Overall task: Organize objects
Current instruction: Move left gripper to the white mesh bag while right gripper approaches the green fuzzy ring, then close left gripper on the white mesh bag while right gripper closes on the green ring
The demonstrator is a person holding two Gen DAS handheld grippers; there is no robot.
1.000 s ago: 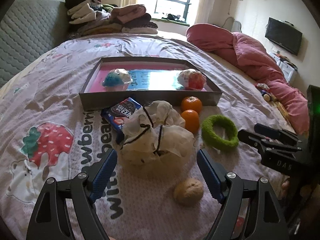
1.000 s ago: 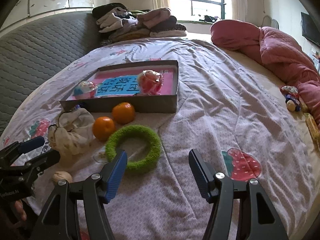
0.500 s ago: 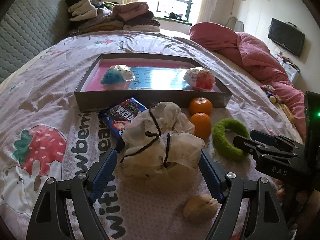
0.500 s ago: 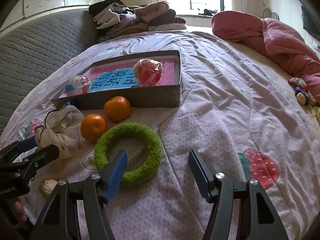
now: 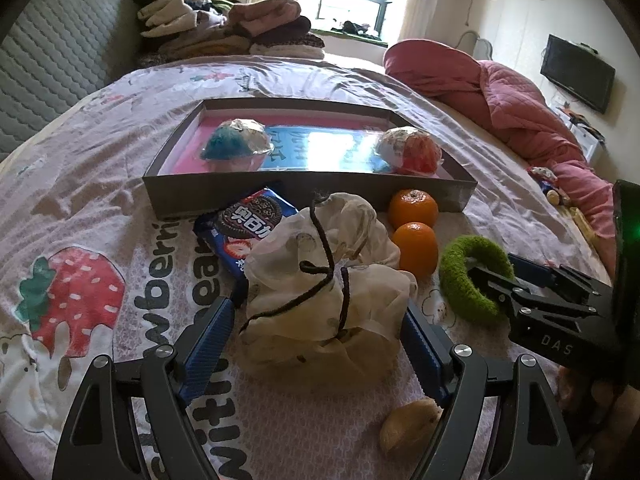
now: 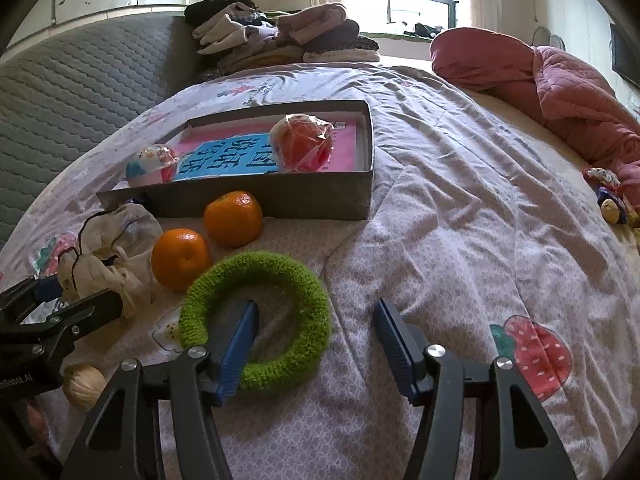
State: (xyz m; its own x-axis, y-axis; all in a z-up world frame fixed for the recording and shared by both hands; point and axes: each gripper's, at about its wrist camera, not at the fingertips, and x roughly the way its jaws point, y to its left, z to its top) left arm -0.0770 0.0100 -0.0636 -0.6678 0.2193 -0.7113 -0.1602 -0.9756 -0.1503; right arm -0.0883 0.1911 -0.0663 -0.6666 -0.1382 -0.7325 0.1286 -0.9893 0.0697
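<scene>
A shallow grey box lies on the bed and holds two wrapped balls, one bluish and one red. In front of it lie a cream drawstring pouch, two oranges, a green fuzzy ring, a blue cookie packet and a small tan ball. My left gripper is open with a finger on each side of the pouch. My right gripper is open, its left finger inside the ring, its right finger outside it.
The bed has a strawberry-print sheet. A pink quilt lies at the right, folded clothes are stacked at the far end, and a grey padded headboard runs along the left. Small toys lie at the right edge.
Both grippers moved forward. The left one's fingers now flank the pouch; the right one's left finger has entered the green ring. Both stayed open.
</scene>
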